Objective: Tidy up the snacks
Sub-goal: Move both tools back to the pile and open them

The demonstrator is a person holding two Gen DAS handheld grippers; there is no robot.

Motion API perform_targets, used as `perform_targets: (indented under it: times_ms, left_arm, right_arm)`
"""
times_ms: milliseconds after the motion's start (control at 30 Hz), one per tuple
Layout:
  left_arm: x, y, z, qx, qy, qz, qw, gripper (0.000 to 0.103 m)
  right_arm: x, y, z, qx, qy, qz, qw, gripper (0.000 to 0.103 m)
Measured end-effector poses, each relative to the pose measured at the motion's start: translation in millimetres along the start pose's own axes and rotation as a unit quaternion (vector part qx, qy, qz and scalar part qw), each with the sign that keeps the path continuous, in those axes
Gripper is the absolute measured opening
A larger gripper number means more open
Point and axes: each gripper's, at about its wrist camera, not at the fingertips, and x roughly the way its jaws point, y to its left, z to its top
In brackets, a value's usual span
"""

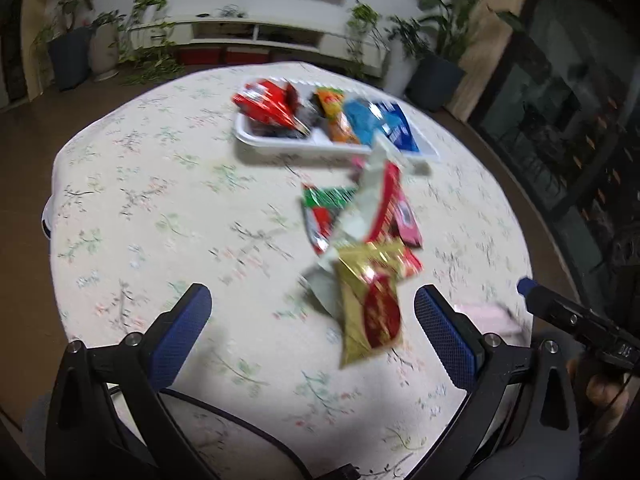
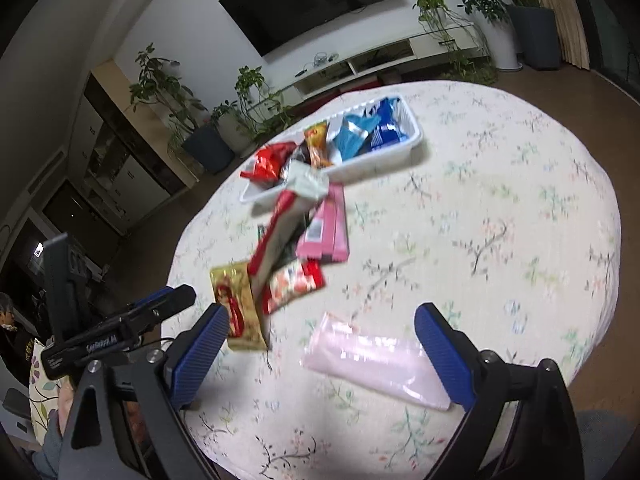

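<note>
- Black plastic left gripper (image 1: pixel 313 322) with blue textured pads (image 1: pixel 182 334), silver screws, black cable beneath.
- Matching black right gripper (image 2: pixel 316 354); blurred white lettering, unreadable.
- Possibly a grey sleeve (image 2: pixel 50 446).

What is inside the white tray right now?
The white tray holds a red packet at one end, an orange packet in the middle, then light blue and dark blue packets. Something dark lies under the red one; blur hides what.

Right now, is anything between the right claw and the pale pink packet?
Nothing visible. The pale pink packet lies flat on the tablecloth just ahead of the open right claw, apart from the snack pile.
</note>
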Motion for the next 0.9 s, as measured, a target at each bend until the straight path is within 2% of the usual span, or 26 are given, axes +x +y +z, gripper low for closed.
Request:
perform_targets:
  times_ms: [167, 267, 433, 533, 667, 767, 867, 900]
  left_arm:
    - [12.7, -21.0, -3.0, 0.03, 0.026, 0.0, 0.9992, 0.101]
    - [18.9, -28.8, -1.1, 0.043, 0.035, 0.001, 0.9985, 0.101]
    - [34.8, -28.1, 5.7, 0.042, 0.051, 0.004, 0.9978, 0.074]
    - [43.3, -28.3, 6.1, 0.043, 0.058, 0.008, 0.9974, 0.067]
    - [53.7, -26.6, 6.2, 0.04, 0.063, 0.014, 0.9971, 0.065]
    - [59.8, -24.4, 8.8, 0.039, 0.064, 0.016, 0.9971, 0.06]
    - [62.7, -21.2, 10.2, 0.039, 0.063, 0.012, 0.9972, 0.046]
    - [62.5, -19.6, 10.1, 0.036, 0.063, 0.008, 0.9973, 0.038]
  right_arm:
    - [1.7, 0.3, -5.7, -0.003, 0.0, -0.022, 1.0, 0.093]
    - [0.0, 2.7, -11.3, -0.016, -0.005, -0.036, 0.999, 0.087]
    - [1.3, 5.5, -14.9, -0.021, -0.002, -0.04, 0.999, 0.083]
    - [0.1, 4.9, -14.6, -0.022, -0.004, -0.041, 0.999, 0.083]
    - [2.2, 3.9, -15.3, -0.017, 0.001, -0.043, 0.999, 0.083]
    - [4.1, 4.1, -16.6, -0.018, 0.004, -0.042, 0.999, 0.083]
    - [3.7, 4.7, -16.7, -0.019, 0.006, -0.04, 0.999, 0.083]
    - [3.5, 5.0, -16.7, -0.02, 0.006, -0.041, 0.999, 0.083]
